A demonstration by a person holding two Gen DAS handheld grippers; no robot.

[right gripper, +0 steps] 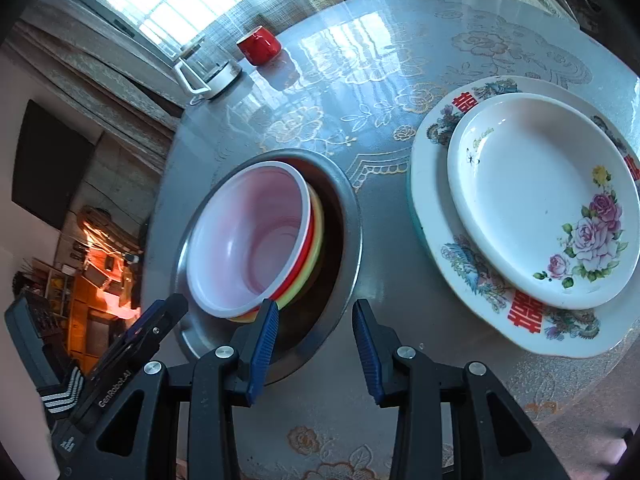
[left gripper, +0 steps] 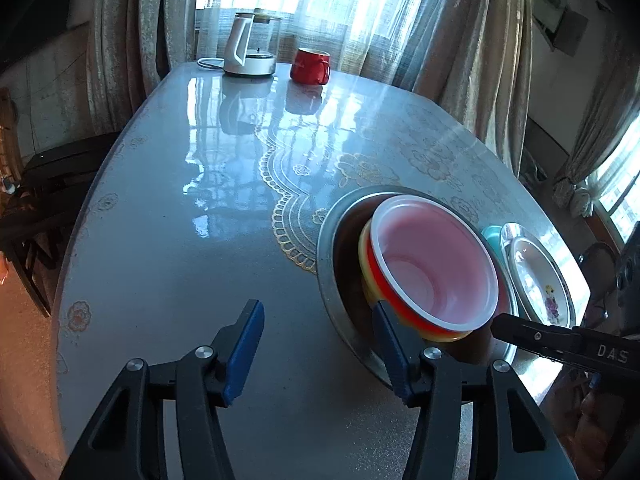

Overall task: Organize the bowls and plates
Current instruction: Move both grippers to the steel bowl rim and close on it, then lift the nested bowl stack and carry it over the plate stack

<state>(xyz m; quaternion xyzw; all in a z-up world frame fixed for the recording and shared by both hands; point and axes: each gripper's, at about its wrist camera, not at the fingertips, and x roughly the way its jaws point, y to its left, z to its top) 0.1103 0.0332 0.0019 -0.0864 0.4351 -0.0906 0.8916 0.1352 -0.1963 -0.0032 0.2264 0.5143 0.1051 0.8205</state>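
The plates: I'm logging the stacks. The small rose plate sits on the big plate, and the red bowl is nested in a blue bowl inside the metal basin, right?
Not quite. The red bowl is nested in a yellow bowl, not a blue one; the right wrist view shows it. The rest holds: the rose plate sits on the big plate, and the bowls are inside the metal basin.

Nested bowls (right gripper: 256,240) sit in the table's recess (right gripper: 344,216), left of two stacked plates (right gripper: 532,208).

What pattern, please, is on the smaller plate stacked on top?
White smaller plate with pink-purple roses and a yellow flower, clearest in the right wrist view.
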